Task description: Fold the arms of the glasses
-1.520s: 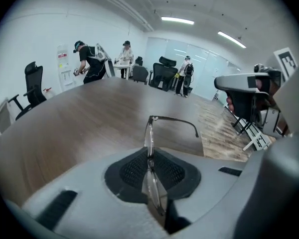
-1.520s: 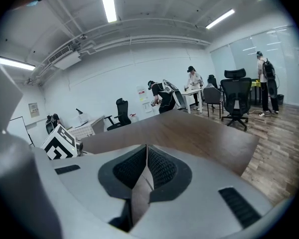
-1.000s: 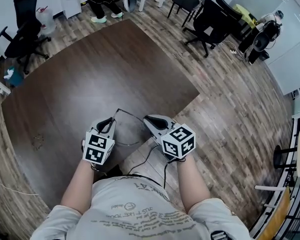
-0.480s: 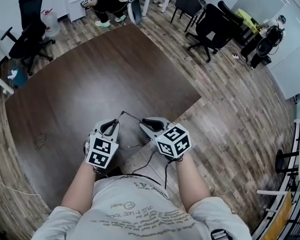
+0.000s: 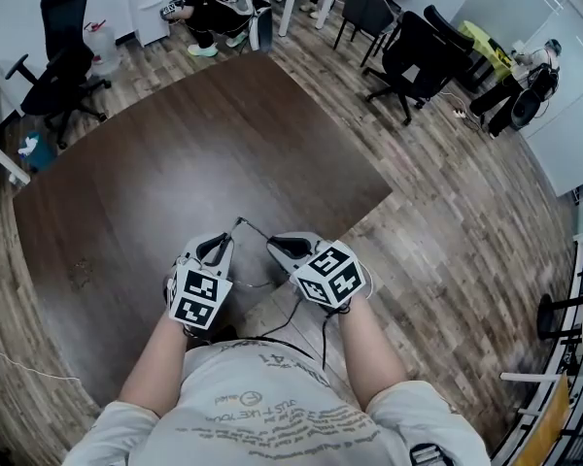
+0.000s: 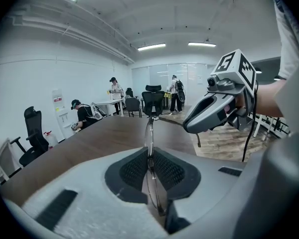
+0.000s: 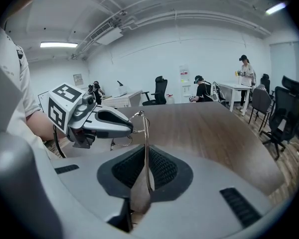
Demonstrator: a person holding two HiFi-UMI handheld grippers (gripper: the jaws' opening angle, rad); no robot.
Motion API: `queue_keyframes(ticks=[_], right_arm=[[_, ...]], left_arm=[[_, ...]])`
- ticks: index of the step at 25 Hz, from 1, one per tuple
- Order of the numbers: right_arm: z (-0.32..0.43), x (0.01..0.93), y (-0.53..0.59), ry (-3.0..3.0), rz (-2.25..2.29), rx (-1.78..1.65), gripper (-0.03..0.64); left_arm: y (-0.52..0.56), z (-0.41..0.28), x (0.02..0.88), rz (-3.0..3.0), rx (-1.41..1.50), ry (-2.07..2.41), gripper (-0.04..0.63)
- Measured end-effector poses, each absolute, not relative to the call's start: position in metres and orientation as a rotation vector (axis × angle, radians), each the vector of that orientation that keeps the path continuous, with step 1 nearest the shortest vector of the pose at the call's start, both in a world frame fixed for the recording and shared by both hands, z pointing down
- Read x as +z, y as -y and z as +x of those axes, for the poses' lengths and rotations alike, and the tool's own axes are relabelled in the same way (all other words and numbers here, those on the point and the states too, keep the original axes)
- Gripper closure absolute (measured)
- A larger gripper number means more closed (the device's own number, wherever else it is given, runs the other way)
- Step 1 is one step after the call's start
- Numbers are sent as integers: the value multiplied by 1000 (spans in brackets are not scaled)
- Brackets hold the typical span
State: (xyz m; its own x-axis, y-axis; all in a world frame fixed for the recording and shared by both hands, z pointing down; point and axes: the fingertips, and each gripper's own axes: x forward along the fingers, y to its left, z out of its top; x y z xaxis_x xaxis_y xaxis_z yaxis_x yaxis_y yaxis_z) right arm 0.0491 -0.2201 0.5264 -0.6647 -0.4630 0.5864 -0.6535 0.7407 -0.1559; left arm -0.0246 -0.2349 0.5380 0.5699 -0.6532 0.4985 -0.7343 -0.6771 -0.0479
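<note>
Moved: right gripper (image 5: 278,247) sits closer to the left gripper (image 5: 217,248) than a second ago, with its marker cube rolled a little; the left one has hardly shifted.
Right jaws: have just been closing; the thin temple arm (image 7: 146,146) stands between the pads, which meet it near the tips, with a wedge of gap further back.
Left jaws: closed on the glasses (image 6: 149,133), the rim edge-on between the pads and the frame rising past the tips.
Glasses: held by both grippers in the air, over the near edge of the tabletop (image 5: 175,144).
Head view only: a bent wire span bridges the two sets of jaws, just ahead of the tips.
Left gripper view only: pinched lens rim; the right gripper's nose lies just right of the jaws and beyond them.
Right gripper view only: the arm climbs from the jaws to the left gripper's tip, up and left; a lens outline hangs below that tip.
</note>
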Motion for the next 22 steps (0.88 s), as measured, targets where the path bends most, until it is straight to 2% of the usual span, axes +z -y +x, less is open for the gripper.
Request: queue_keyframes(ticks=[14, 22], right_arm=[[18, 534, 213, 2455, 744, 714, 589], [-3, 537, 208, 2445, 681, 1034, 591]], left_arm=[[234, -37, 530, 2607, 686, 1224, 551], [233, -46, 533, 2530, 571, 1221, 551]])
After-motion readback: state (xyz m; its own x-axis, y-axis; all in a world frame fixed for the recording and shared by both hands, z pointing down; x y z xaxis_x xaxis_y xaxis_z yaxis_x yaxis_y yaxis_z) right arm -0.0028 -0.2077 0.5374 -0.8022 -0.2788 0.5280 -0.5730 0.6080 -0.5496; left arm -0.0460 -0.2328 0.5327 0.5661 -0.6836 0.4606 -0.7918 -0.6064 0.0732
